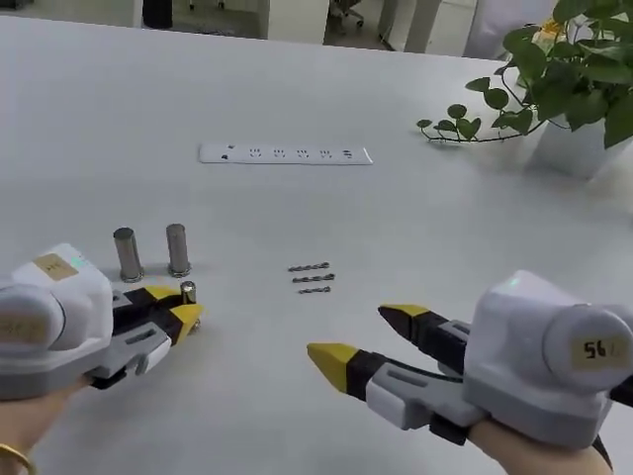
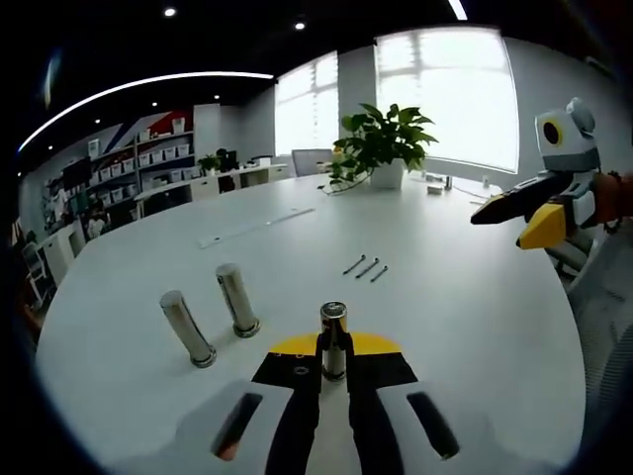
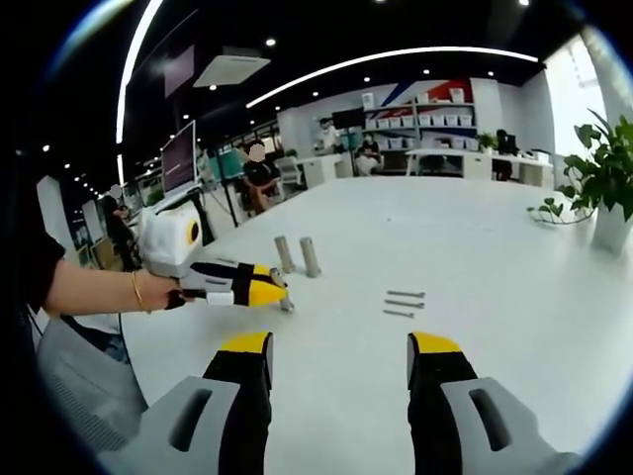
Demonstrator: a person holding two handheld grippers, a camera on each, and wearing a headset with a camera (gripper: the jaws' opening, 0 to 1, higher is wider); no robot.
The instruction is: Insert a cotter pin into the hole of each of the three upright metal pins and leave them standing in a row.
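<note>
Left gripper (image 2: 333, 348): pinches upright metal pin (image 2: 333, 319). Right gripper (image 3: 341, 344): spread wide; cotter pins (image 3: 404, 303) at 1 o'clock. Head view: power strip (image 1: 285, 154).

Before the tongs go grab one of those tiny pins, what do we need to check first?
1. Left tongs shut on the metal pin: ok.
2. Held pin upright on the table: ok, as far as the left gripper view shows.
3. Right tongs open with nothing between them: ok.
4. Three cotter pins lying side by side, nothing touching them: ok.
5. Two other metal pins standing upright: ok.
6. Hole in the held pin turned toward the right tongs: cannot tell, too small to see.
</note>
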